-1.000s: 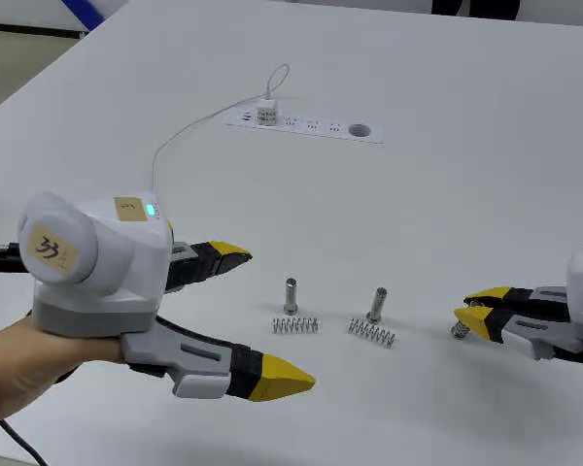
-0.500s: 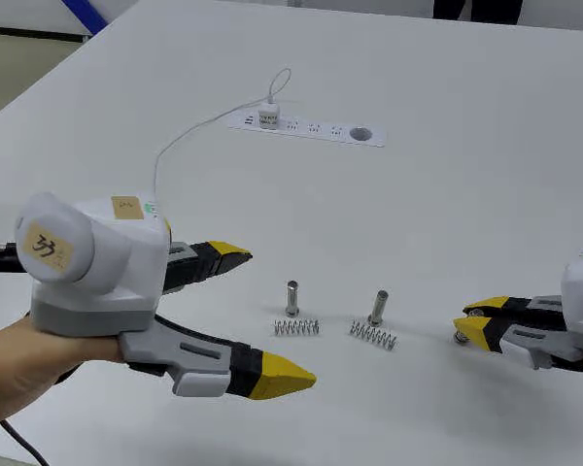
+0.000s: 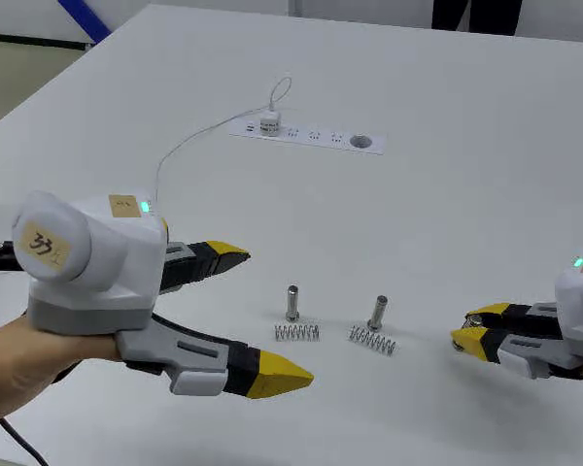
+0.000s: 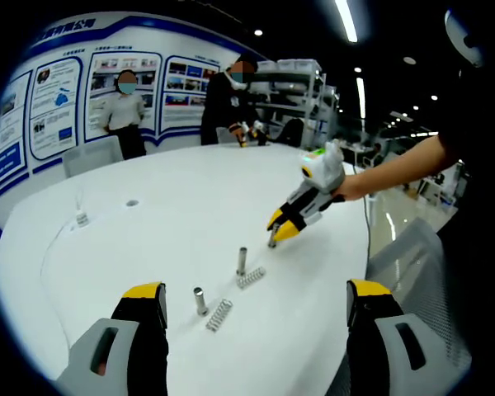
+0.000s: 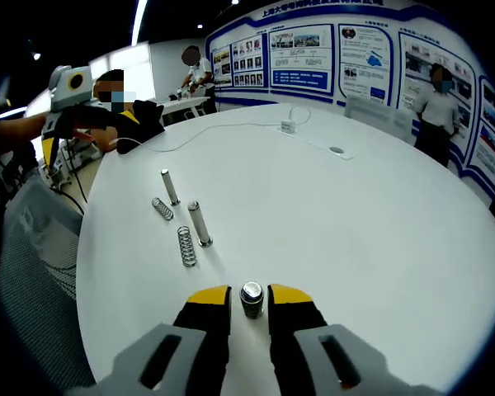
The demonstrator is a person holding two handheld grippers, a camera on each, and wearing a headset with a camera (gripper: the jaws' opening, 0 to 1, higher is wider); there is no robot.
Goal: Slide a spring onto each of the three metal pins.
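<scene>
Two pins stand upright mid-table, and each has a spring lying flat just in front of it. The first pin [image 3: 292, 300] is paired with the first spring [image 3: 296, 332]. Off to its right, the second pin [image 3: 378, 311] has the second spring [image 3: 372, 339] at its foot. Neither spring is on a pin; both rest on the white table [image 3: 447, 194].

Over to the third pin [image 5: 252, 295]: it's upright and pinched between the yellow tips of the right gripper [image 3: 464, 330], jaws clenched on it, low at the table surface and well right of the other two. Its shaft looks ribbed in the right gripper view, but I cannot tell whether a spring is on it.

The left gripper [image 3: 260, 316] hovers to the left of the first pin. Its jaws are spread wide and grasp nothing, and a hand [image 3: 19, 364] grips it from below.

Further back, a power strip [image 3: 321, 138] sits flush in the table. A white plug [image 3: 270, 122] is seated in it, and its cable [image 3: 189, 141] curves off to the left.
</scene>
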